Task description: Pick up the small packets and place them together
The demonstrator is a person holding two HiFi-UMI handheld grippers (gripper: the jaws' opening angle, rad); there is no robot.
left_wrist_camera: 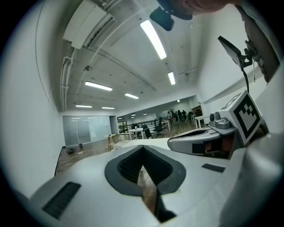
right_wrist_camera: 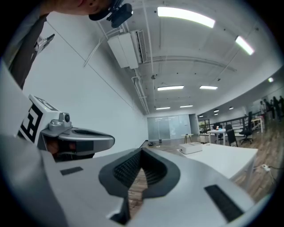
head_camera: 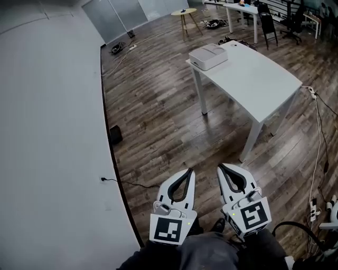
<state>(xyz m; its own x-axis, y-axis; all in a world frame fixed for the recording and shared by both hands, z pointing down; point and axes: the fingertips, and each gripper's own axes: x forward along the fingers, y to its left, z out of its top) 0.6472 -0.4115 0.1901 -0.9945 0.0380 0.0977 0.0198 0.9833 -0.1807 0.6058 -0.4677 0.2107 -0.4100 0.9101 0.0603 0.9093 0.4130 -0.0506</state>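
Note:
No small packets show in any view. Both grippers are held low, close to the person's body, over the wooden floor and pointing level toward a white table [head_camera: 264, 74]. My left gripper [head_camera: 189, 170] is shut, its tips meeting with nothing between them, and the left gripper view shows the same closed jaws [left_wrist_camera: 143, 147]. My right gripper [head_camera: 219, 166] is beside it, also shut and empty [right_wrist_camera: 142, 151]. A white box [head_camera: 208, 55] lies on the table's far end, also seen in the right gripper view as a white box [right_wrist_camera: 191, 148].
A white wall [head_camera: 47, 132] runs along the left, with a socket and cable [head_camera: 103, 180] and a dark object [head_camera: 115, 134] at its foot. Cables [head_camera: 318, 132] trail on the floor at the right. A small yellow side table [head_camera: 186, 15] and office chairs stand far back.

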